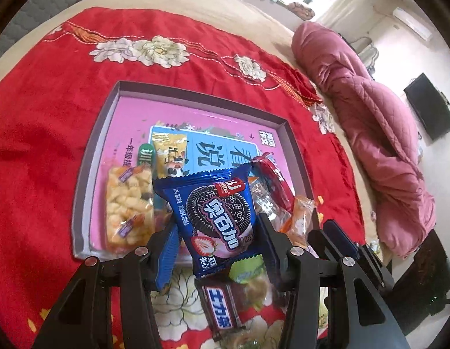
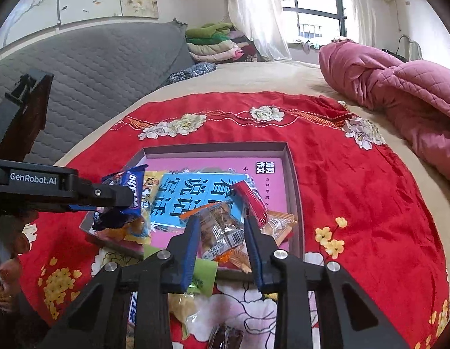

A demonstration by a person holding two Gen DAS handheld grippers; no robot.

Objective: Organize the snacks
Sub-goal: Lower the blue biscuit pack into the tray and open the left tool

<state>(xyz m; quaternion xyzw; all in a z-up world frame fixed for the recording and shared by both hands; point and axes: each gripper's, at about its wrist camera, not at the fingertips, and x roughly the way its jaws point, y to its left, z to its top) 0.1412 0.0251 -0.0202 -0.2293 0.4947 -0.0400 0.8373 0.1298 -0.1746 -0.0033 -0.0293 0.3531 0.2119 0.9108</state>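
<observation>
My left gripper (image 1: 219,232) is shut on a blue Oreo packet (image 1: 216,215) and holds it above the near edge of the pink box (image 1: 196,116). In the right wrist view the left gripper (image 2: 129,195) shows at the left with the packet (image 2: 132,186). My right gripper (image 2: 222,232) is shut on a clear-wrapped snack with orange ends (image 2: 222,232) over the box (image 2: 271,174). Inside lie a puffed rice bar (image 1: 127,206), a yellow packet (image 1: 169,151), a red packet (image 1: 271,177) and an orange packet (image 1: 300,218).
Loose snacks lie on the red flowered cloth (image 1: 50,133) before the box: a Snickers bar (image 1: 219,305) and a green candy (image 2: 204,276). A pink quilt (image 2: 399,93) lies at the right of the bed, and a grey headboard (image 2: 94,67) at the left.
</observation>
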